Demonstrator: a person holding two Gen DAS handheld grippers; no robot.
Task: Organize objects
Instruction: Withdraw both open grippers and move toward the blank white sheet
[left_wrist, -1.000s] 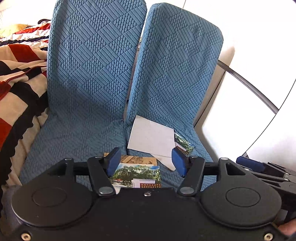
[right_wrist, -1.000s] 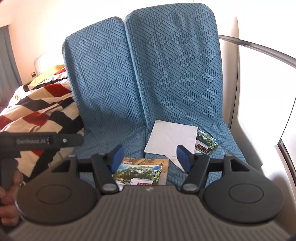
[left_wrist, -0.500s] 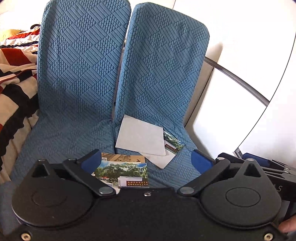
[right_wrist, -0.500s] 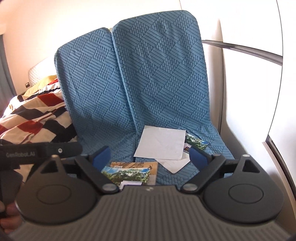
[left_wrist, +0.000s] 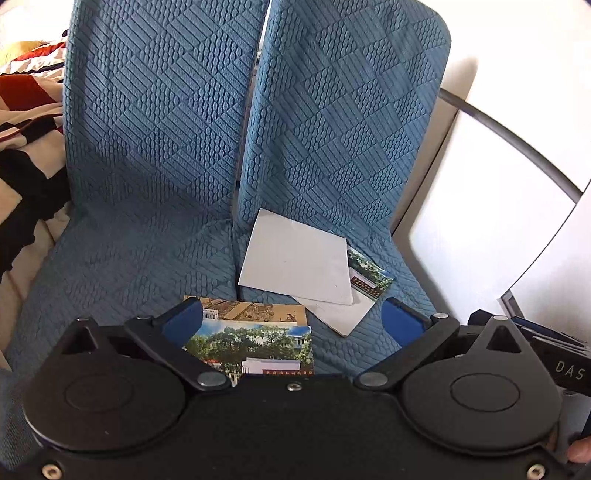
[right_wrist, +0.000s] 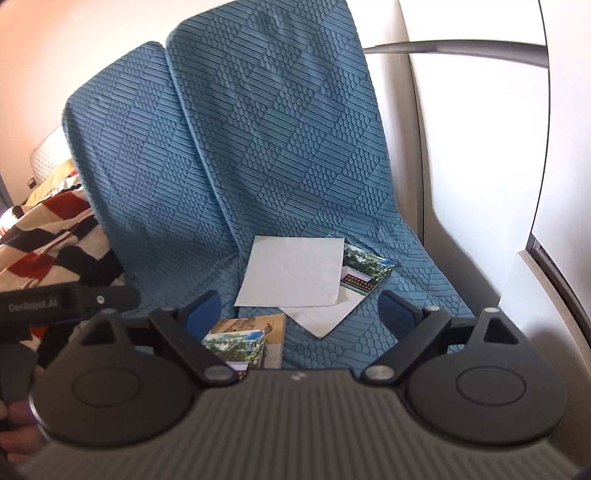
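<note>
Item: loose cards and paper sheets on a blue quilted seat.

Left gripper: jaws spread wide, nothing between them. Directly ahead of and partly under its left finger lie two overlapping postcards: a tree-and-building postcard on top of a tan sketch postcard.

Right gripper: jaws likewise spread, empty. The same two postcards sit just ahead of its left finger; contact cannot be told.

Further ahead of both grippers, toward the seat back: a white sheet lying flat, overlapping a second white sheet whose corner points back toward the grippers, and a third photo postcard tucked beneath the sheets on the right.

Beyond the left gripper, far left: striped blanket.

Condition of task: items scattered in two loose groups, none gathered yet.

Risks, as judged:
- Flat cards on soft, textured fabric give little edge to pinch; a finger pressing down may bury the card or crease it.
- Closing on the near pair may catch only the top card and slide the lower one away.
- Thin paper is liable to crumple or tear under a hard pinch.
- The seam between the two cushions lies near the pile; a nudged card could slip into it.
</note>
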